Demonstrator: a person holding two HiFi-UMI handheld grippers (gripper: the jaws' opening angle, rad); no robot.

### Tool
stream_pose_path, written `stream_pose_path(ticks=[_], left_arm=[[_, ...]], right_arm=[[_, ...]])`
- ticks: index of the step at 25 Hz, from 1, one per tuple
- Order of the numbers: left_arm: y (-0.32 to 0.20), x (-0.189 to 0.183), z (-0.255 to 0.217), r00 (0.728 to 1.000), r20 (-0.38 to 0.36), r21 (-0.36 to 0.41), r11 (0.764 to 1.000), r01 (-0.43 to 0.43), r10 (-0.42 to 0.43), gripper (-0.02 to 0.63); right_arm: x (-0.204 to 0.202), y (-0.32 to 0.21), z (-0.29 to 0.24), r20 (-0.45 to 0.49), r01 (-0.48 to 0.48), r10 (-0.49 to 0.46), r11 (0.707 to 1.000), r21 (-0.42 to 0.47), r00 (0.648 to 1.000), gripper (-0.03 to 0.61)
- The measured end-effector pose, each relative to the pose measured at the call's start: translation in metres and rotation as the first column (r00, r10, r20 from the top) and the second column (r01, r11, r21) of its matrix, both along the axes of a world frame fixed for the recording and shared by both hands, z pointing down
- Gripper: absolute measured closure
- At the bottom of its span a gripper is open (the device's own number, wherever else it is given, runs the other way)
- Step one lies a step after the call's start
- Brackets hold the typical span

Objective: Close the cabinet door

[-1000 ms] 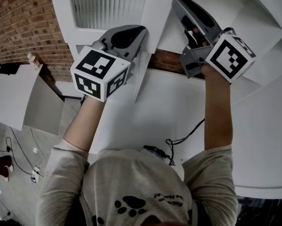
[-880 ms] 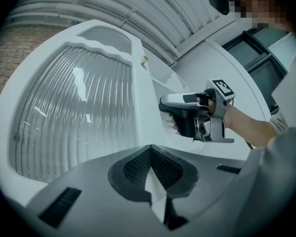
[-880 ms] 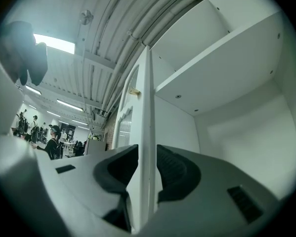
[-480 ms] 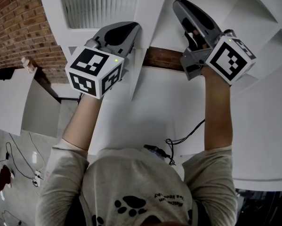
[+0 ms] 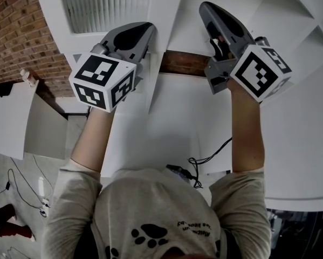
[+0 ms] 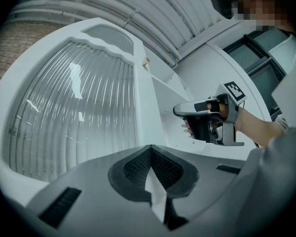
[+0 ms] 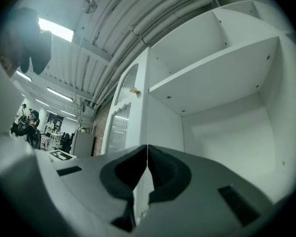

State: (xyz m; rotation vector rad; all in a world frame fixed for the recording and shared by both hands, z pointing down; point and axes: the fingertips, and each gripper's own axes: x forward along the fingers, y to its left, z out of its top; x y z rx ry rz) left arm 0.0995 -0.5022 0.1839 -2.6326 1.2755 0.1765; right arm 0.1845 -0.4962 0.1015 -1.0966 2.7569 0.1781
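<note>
Door: white painted frame around a ribbed glass panel, standing open at the far left, left of the open cabinet. Its shelves are bare as far as shown.

Left gripper: held up at the door's right-hand frame strip, just beside it; contact cannot be told. Jaws clenched tip to tip, nothing between them.

Right gripper: raised at the right, in front of the cabinet opening, apart from the door. Its jaws have just been closing and are now clenched on nothing.

Handling (judgement):
- Door is a stiff hinged panel and likely light; should swing with a gentle, steady push.
- Glass is the fragile part, so keep off it.
- Paint looks smooth and slick; a pinch would slip, and no handle is evident, only a small fitting high on the edge.
- Best contact: clenched jaw tips flat against the frame strip on the free edge, far from the hinges.
</note>
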Motion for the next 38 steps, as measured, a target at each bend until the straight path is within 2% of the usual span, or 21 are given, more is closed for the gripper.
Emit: stream_pose_path(ticks=[4,9,20,31,38], left_arm=[[0.004,0.004,0.001,1.0,0.002,0.001,1.0,0.005,-0.005,0.604],[0.005,0.006,0.002,1.0,0.019,-0.009,1.0,0.013,-0.013,0.604],[0.036,0.003,-0.004,0.998,0.023,0.002,0.998,0.057,-0.057,0.604],[0.098,-0.012,-0.002,0.982,0.033,0.082,0.98,0.182,-0.185,0.604],[0.133,-0.018,0.018,0.971,0.018,0.082,0.968,0.236,-0.238,0.604]], right_arm=[[-0.001,0.012,0.017,-0.055,-0.011,0.01,1.0,-0.006,0.998,0.568],[-0.004,0.023,0.03,-0.072,-0.03,0.03,1.0,-0.002,0.997,0.568],[-0.011,0.041,0.046,-0.046,-0.042,0.041,0.999,-0.015,0.998,0.569],[-0.008,0.08,0.07,0.008,-0.11,0.11,0.994,0.017,0.994,0.569],[-0.004,0.114,0.096,0.016,-0.175,0.175,0.984,0.043,0.984,0.569]])
